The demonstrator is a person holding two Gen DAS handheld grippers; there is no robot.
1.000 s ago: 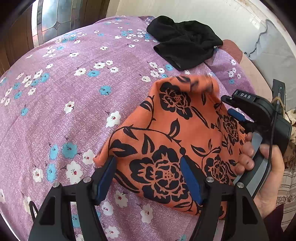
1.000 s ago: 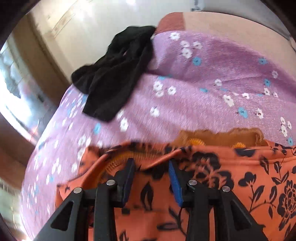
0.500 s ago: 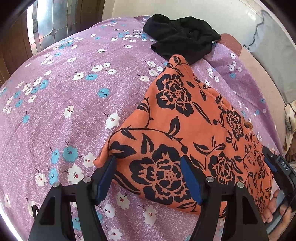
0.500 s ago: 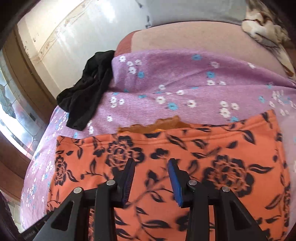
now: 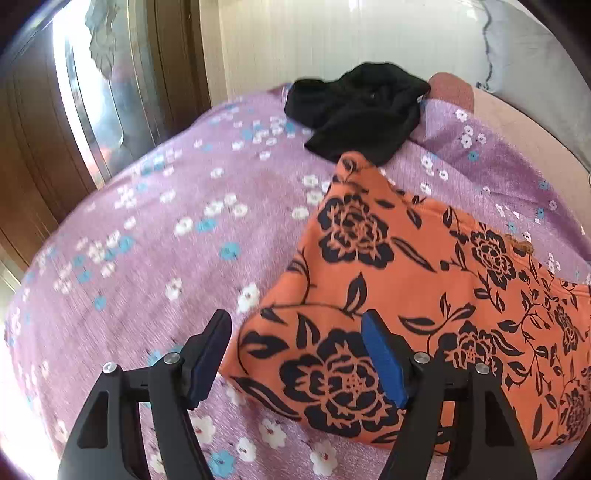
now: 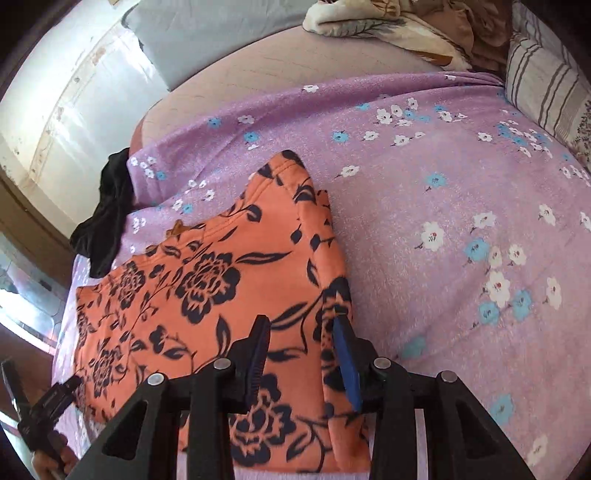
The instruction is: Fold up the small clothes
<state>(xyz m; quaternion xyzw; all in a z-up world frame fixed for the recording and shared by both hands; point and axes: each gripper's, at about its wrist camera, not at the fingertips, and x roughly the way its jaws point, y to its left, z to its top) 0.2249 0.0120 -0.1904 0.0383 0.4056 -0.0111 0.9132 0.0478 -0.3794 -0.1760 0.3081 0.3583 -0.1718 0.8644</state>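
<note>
An orange garment with black flowers (image 5: 406,280) lies spread on the purple flowered bedspread (image 5: 166,240). It also shows in the right wrist view (image 6: 207,288). My left gripper (image 5: 295,354) is open and empty, with its jaws over the garment's near left corner. My right gripper (image 6: 303,350) is open and empty above the garment's near right edge, where a folded strip (image 6: 332,236) runs along the side. The left gripper's body (image 6: 40,410) shows at the lower left of the right wrist view.
A crumpled black garment (image 5: 362,114) lies at the far edge of the bedspread, just past the orange one, and shows in the right wrist view (image 6: 107,214). Pillows and a folded blanket (image 6: 388,26) lie at the far right. A wooden window frame (image 5: 44,140) stands at the left.
My right gripper let go of the orange garment's far part, which now lies flat, and drew back to its near right edge. My left gripper lifted slightly.
</note>
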